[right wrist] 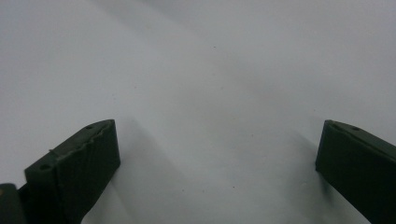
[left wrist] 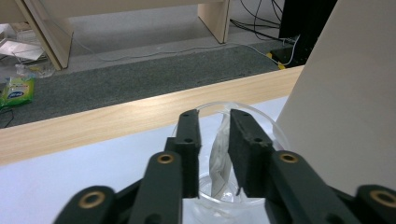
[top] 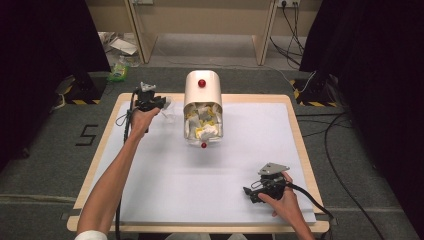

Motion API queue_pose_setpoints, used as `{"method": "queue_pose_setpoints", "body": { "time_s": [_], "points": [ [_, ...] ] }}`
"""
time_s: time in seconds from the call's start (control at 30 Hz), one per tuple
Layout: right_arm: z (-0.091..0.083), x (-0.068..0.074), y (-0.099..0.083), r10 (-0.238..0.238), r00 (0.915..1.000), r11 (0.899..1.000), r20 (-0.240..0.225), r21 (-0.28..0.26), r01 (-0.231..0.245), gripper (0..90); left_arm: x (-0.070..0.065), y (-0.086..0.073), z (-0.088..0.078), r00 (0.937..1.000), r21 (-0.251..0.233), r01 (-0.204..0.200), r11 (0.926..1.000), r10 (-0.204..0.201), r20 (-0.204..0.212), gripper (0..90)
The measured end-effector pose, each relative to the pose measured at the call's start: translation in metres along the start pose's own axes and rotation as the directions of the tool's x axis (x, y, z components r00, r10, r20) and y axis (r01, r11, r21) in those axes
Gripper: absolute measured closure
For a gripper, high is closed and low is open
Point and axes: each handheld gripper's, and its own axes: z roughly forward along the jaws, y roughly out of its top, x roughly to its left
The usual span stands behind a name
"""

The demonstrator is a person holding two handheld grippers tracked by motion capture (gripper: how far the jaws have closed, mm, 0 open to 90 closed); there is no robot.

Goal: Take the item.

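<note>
Grey carpet (top: 40,165) covers the floor; black curtains (top: 45,35) hang at both sides, pale wooden furniture legs (top: 142,35) stand behind (cables (top: 292,30) trailing nearby).

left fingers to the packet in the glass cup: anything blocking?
Nothing visible. The left gripper has its fingers either side of the pale packet, which stands in the clear cup; whether they touch it is unclear.

A white-covered surface (top: 165,185) with a pale wooden rim. Beyond it, a green packet (top: 118,73) lies on grey carpet (top: 45,160). Black cables (top: 345,185) trail at the right.
</note>
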Motion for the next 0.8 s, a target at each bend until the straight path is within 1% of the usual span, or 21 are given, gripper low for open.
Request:
{"method": "queue_pose_setpoints", "body": {
  "time_s": [0.1, 0.23, 0.33, 0.4, 0.57, 0.7, 0.8],
  "points": [
    [0.0, 0.0, 0.0, 0.0, 1.0, 1.0, 0.0, 0.0, 0.0, 0.4, -0.001, 0.001, -0.001, 1.0, -0.006, 0.002, 1.0, -0.002, 0.002, 68.0],
    [0.0, 0.0, 0.0, 0.001, 1.0, 1.0, 0.0, 0.001, -0.001, 0.4, -0.003, 0.004, -0.003, 0.9999, -0.005, -0.012, 0.9999, 0.012, -0.004, 63.2],
    [0.0, 0.0, 0.0, 0.001, 1.0, 1.0, 0.0, 0.001, -0.001, 0.4, -0.002, 0.005, -0.004, 1.0, -0.006, -0.003, 1.0, 0.003, -0.002, 60.9],
    [0.0, 0.0, 0.0, 0.0, 1.0, 1.0, 0.0, 0.0, 0.0, 0.4, -0.003, 0.005, -0.005, 1.0, -0.004, -0.007, 1.0, 0.007, -0.004, 59.4],
    [0.0, 0.0, 0.0, 0.001, 1.0, 1.0, 0.0, 0.001, -0.001, 0.4, -0.003, 0.007, -0.008, 1.0, -0.009, 0.001, 1.0, -0.001, -0.006, 55.3],
    [0.0, 0.0, 0.0, 0.0, 1.0, 1.0, 0.0, 0.0, 0.0, 0.4, -0.004, 0.009, -0.011, 1.0, -0.01, 0.008, 0.9999, -0.008, 0.001, 52.4],
    [0.0, 0.0, 0.0, 0.0, 1.0, 1.0, 0.0, 0.0, 0.0, 0.4, -0.004, 0.01, -0.013, 0.9998, 0.001, 0.018, 0.9998, -0.018, 0.009, 48.8]
  ]
}}
